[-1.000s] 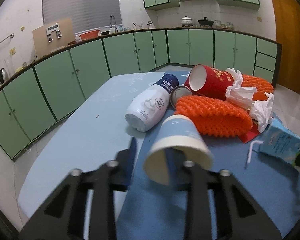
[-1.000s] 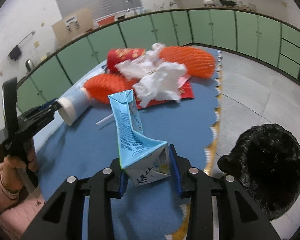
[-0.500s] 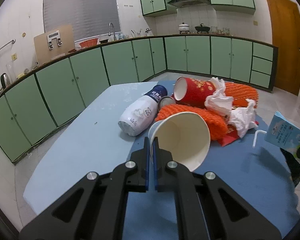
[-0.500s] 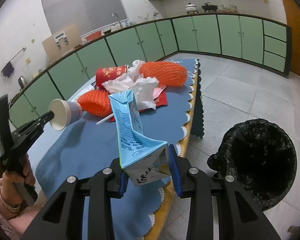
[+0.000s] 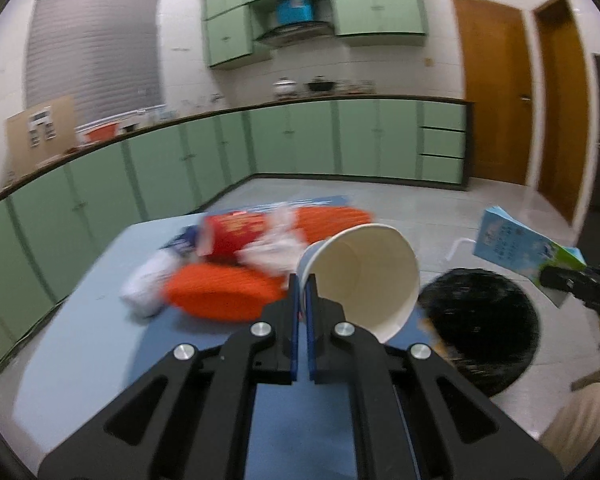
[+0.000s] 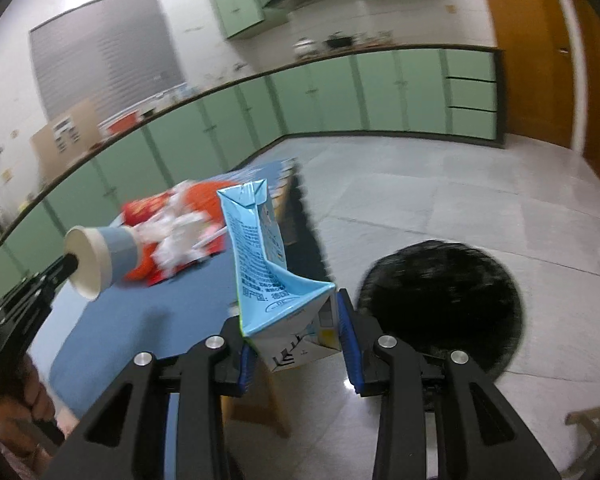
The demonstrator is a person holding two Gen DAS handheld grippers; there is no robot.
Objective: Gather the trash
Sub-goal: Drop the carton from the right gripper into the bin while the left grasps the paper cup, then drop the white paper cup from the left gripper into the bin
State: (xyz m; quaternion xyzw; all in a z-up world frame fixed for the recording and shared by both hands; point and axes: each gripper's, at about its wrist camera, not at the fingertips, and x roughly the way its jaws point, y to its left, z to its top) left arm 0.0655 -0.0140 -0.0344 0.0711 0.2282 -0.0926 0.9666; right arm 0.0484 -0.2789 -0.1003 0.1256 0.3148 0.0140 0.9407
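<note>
Both loads have swung from table toward the black-lined bin [image 6: 440,304]: your left gripper [image 5: 303,300] stays pinched on the paper cup [image 5: 364,272] rim, your right gripper [image 6: 296,344] clamps the milk carton [image 6: 268,264], so centre each over the bin, then release.

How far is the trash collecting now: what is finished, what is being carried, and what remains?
Finished: nothing visibly in the bin. Carried: the left gripper pinches the paper cup; the right gripper clamps the carton beside the bin. Left: the red cup, orange nets, tissues and bottle.

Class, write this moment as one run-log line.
left gripper: shut on paper cup rim | right gripper: shut on milk carton | bin: open, on floor | rest of trash: on table
</note>
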